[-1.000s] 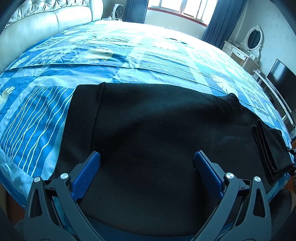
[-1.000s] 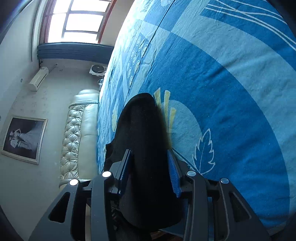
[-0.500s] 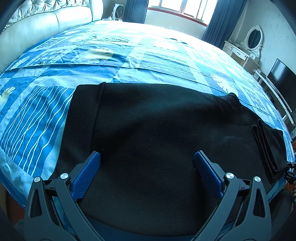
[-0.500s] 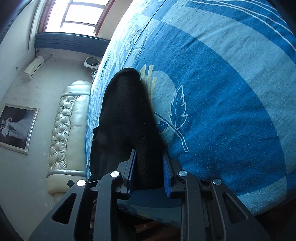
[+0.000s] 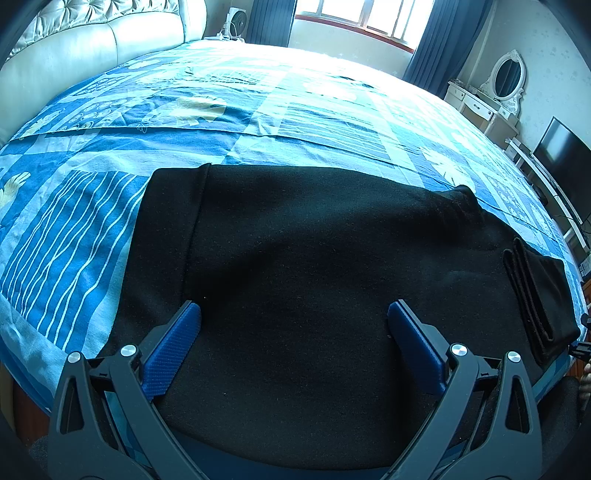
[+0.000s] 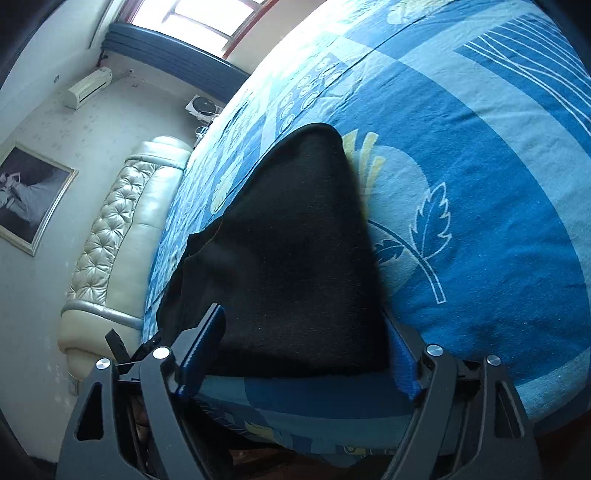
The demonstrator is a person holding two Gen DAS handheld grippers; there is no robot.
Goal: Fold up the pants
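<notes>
Black pants [image 5: 314,266] lying flat across the near part of the bed, on the blue patterned bedspread [image 5: 258,110], one end toward the L w/ a seam line running front to back, the other end off to the R where a cuff is doubled back into a thick folded strip [image 5: 535,295] near the bed edge. Left gripper [image 5: 293,321] hovering low over the middle of the cloth, jaws spread wide, blue pads [image 5: 173,343] well apart, nothing between them but the fabric underneath; can't tell if the tips touch it. Over to the right wrist cam: view is rolled sideways, bed tilted up. Right gripper [image 6: 306,339] also spread wide, jaws either side of a black end of the pants [image 6: 295,258] that tapers away to a rounded tip on the bedspread [image 6: 480,166], beside a pale leaf print [image 6: 428,229]. Left pad sits just at the cloth's edge, right pad mostly hidden behind the fabric, so contact there can't be judged; not clamped on anything. Cloth's near edge ends just at the bed edge. Background: cream tufted headboard [image 5: 92,40], window [image 5: 369,18] w/ dark curtains, white dresser w/ oval mirror [image 5: 508,74], dark TV [image 5: 561,155] far R; in the right cam a framed picture [image 6: 29,195] and AC unit [image 6: 88,88] on the wall.
</notes>
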